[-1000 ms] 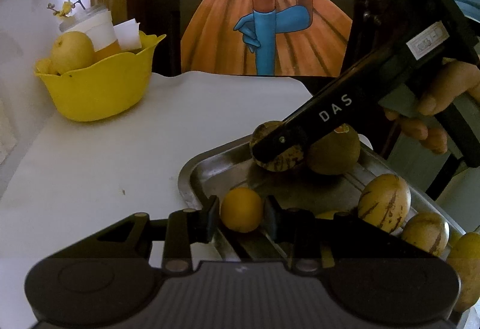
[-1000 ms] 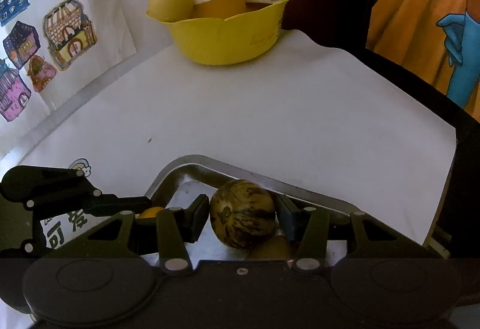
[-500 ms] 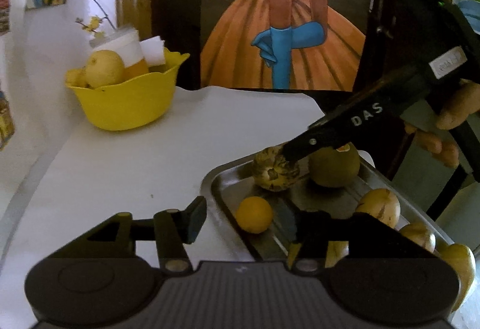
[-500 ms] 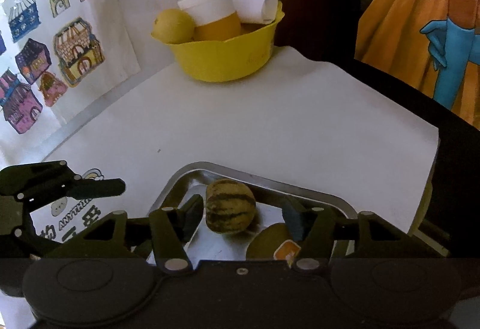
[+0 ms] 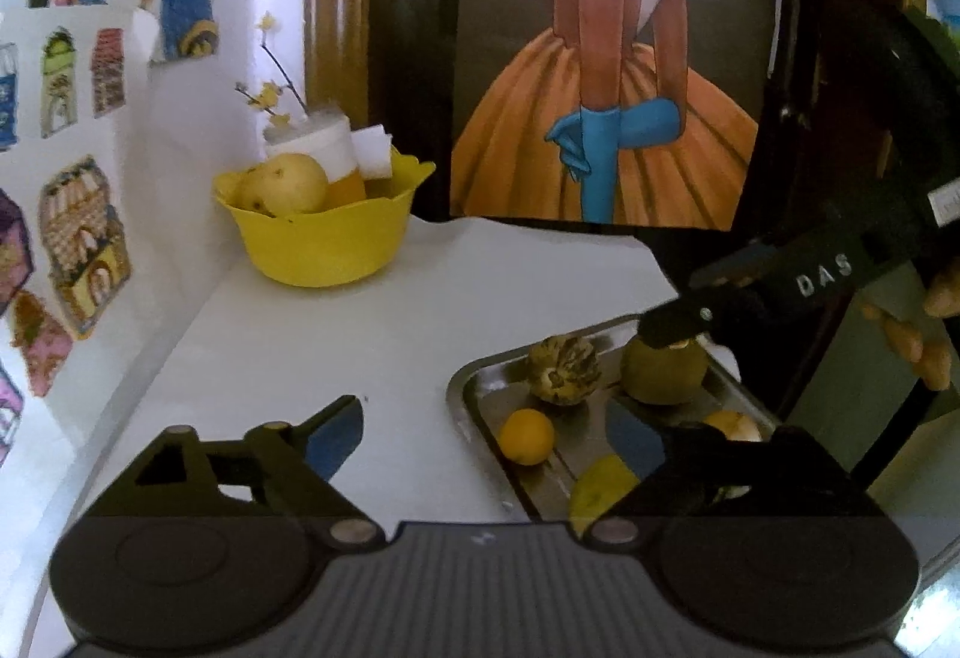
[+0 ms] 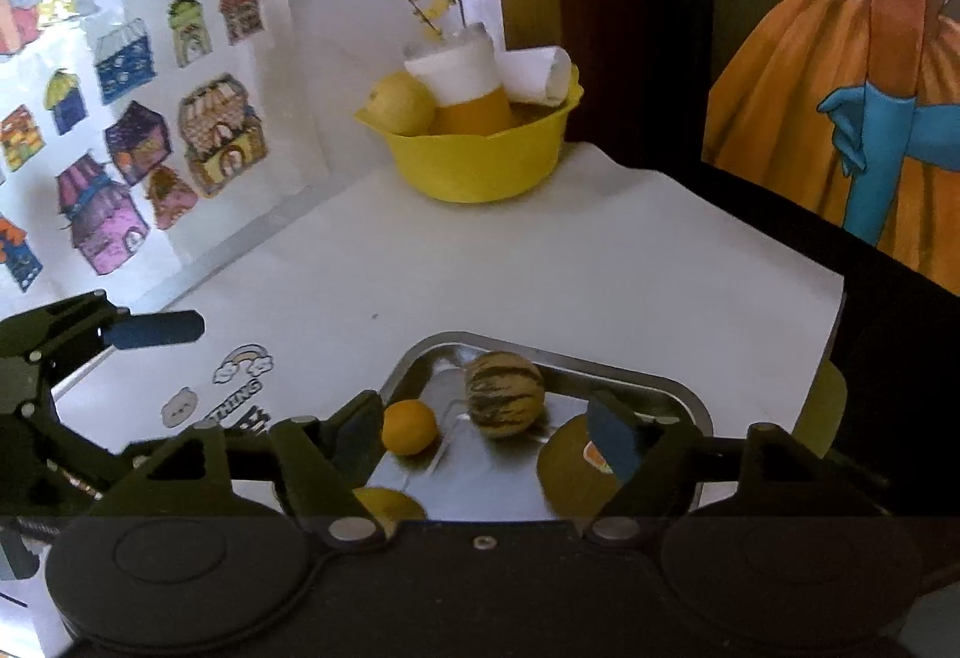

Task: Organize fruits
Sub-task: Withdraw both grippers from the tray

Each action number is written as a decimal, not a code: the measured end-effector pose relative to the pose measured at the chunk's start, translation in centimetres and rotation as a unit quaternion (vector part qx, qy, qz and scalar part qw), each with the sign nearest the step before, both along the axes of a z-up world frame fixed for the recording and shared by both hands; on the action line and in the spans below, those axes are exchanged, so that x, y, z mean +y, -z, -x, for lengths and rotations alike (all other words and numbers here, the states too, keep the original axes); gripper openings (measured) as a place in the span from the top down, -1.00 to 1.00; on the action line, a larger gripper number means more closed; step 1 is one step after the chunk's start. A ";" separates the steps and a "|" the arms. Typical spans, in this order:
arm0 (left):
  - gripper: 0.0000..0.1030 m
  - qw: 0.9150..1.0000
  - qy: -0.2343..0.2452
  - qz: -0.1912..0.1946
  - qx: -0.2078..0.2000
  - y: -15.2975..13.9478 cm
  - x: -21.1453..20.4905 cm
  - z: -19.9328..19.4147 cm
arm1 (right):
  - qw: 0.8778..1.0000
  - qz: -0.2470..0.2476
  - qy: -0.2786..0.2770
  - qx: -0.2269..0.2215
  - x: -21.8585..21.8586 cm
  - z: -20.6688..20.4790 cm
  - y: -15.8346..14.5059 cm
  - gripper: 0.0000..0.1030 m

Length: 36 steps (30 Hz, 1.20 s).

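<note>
Nearest, left gripper (image 5: pixel 483 433) spreading wider over the white table (image 5: pixel 420 310), nothing between the blue pads, jaws straddling the near-left edge of the steel tray (image 5: pixel 465 412). Right gripper (image 6: pixel 486 433) likewise opening, empty, hanging just above the tray with the small orange (image 6: pixel 409 427) and the striped round fruit (image 6: pixel 505 395) sitting loose on the metal between and beyond its fingers. Beside those, a greenish-brown fruit (image 5: pixel 663 370) with a sticker, plus yellow fruit partly hidden under the fingers. Farther back, well apart from the tray, a yellow bowl (image 6: pixel 480 160) holding a pear (image 6: pixel 402 103), a cup and rolled paper. Likely trouble from here: round fruit on smooth steel rolling at a stray nudge from either finger during pull-away, possibly knocking a neighbour or riding up the low rim; also both grippers working close together over one tray, so a clash of fingers on any hasty swing.
</note>
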<state>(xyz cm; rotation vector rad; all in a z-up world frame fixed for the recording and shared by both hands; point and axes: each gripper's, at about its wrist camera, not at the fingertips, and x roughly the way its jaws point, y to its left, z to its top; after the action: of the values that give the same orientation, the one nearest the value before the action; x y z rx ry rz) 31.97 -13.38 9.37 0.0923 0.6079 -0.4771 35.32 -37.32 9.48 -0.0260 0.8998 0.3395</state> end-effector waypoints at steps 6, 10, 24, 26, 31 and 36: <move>-0.93 1.000 -0.014 0.014 -0.008 -1.9 0.9 2.0 | 1.000 0.000 0.001 -0.008 0.0 2.9 -1.8 -0.61; -0.99 0.999 -0.025 0.026 -0.011 -3.0 1.5 3.3 | 1.000 -0.003 0.005 -0.014 0.1 4.9 -2.7 -0.71; -0.99 0.997 -0.050 0.054 0.002 -4.3 3.5 8.9 | 0.999 -0.013 -0.005 -0.033 1.7 12.5 -5.0 -0.89; -0.99 0.997 -0.053 0.055 0.003 -4.4 3.7 9.8 | 0.999 -0.017 -0.006 -0.033 2.0 13.5 -5.2 -0.92; -0.99 0.996 -0.059 0.066 0.013 -4.3 4.4 11.9 | 0.999 -0.019 -0.002 -0.042 2.6 16.1 -5.5 -0.96; -0.99 0.995 -0.064 0.070 0.024 -3.7 4.9 13.9 | 0.998 -0.011 -0.005 -0.058 3.5 18.9 -5.5 -0.98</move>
<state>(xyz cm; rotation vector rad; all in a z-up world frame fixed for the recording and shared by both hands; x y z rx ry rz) 18.08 -8.44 13.07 -0.0916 0.6209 -0.3974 16.40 -33.78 14.99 -0.0300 0.7806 0.3541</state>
